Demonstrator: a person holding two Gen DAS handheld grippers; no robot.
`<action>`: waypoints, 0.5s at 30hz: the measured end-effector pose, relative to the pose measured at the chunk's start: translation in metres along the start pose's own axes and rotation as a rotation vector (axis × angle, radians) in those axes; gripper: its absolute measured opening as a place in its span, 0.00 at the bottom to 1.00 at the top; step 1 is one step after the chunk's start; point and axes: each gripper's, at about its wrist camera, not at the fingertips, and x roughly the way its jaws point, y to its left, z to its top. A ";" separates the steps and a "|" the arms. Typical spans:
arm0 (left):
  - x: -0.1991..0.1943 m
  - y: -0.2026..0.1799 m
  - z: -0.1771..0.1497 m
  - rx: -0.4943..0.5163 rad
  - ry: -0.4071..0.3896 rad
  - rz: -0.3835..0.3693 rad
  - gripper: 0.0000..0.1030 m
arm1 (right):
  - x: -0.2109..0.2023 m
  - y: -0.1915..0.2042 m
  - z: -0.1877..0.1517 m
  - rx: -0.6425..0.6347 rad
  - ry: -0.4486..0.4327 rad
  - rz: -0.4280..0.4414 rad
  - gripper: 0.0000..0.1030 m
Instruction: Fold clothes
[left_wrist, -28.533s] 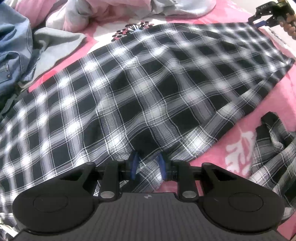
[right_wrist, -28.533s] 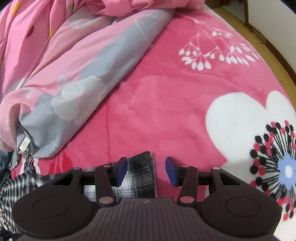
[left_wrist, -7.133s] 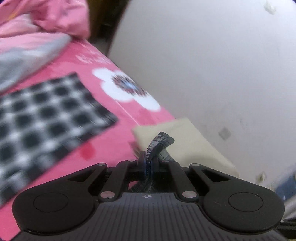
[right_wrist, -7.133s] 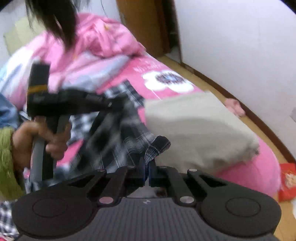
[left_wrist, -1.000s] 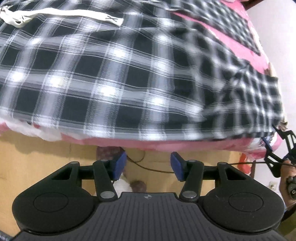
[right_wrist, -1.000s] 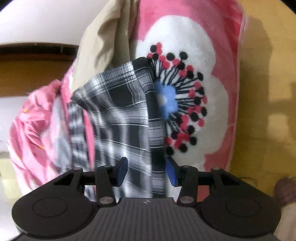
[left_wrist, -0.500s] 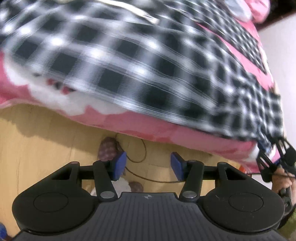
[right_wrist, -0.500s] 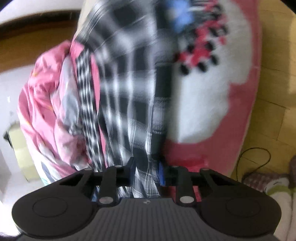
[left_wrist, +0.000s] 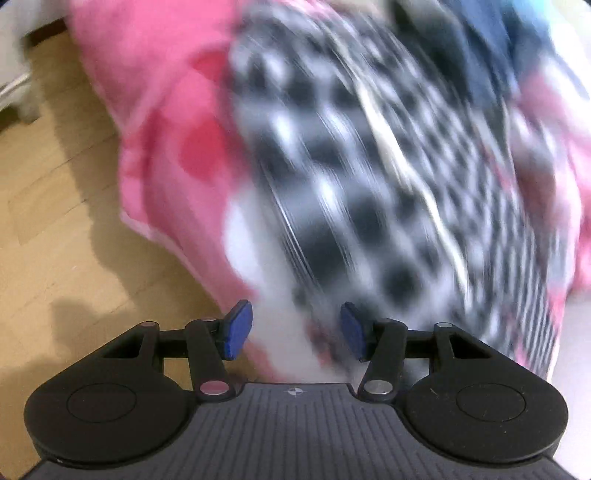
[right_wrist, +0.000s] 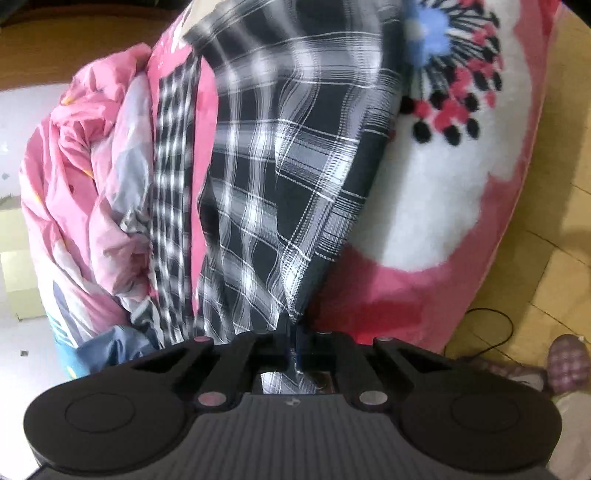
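1. Pink floral blanket (right_wrist: 436, 229) covers the bed, wooden floor (left_wrist: 55, 206) beside it; a crumpled pink quilt (right_wrist: 77, 192) sits at the far side.
2. My black-and-white plaid garment (right_wrist: 280, 177) lies spread over the blanket, one corner drawn up toward me.
3. My right gripper (right_wrist: 295, 343) is clamped tight on that corner's hem; cloth pokes through behind the pads.
4. My left gripper (left_wrist: 291, 328) stands about half open with nothing in it, just above the blurred near edge of the plaid.
5. I judge the cloth thin, light and limp: it will sag and slide, so I should take hems and corners, not the middle.
6. A matching corner for my left would keep the edge taut.
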 end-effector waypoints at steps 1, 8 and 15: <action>-0.002 0.008 0.009 -0.050 -0.033 -0.008 0.51 | 0.002 0.003 0.001 -0.004 0.003 -0.009 0.02; 0.002 0.013 0.068 -0.152 -0.214 -0.027 0.50 | 0.009 0.010 0.001 -0.030 0.018 -0.039 0.03; 0.029 -0.005 0.093 -0.033 -0.142 0.062 0.36 | 0.018 0.011 -0.001 -0.019 0.011 -0.062 0.04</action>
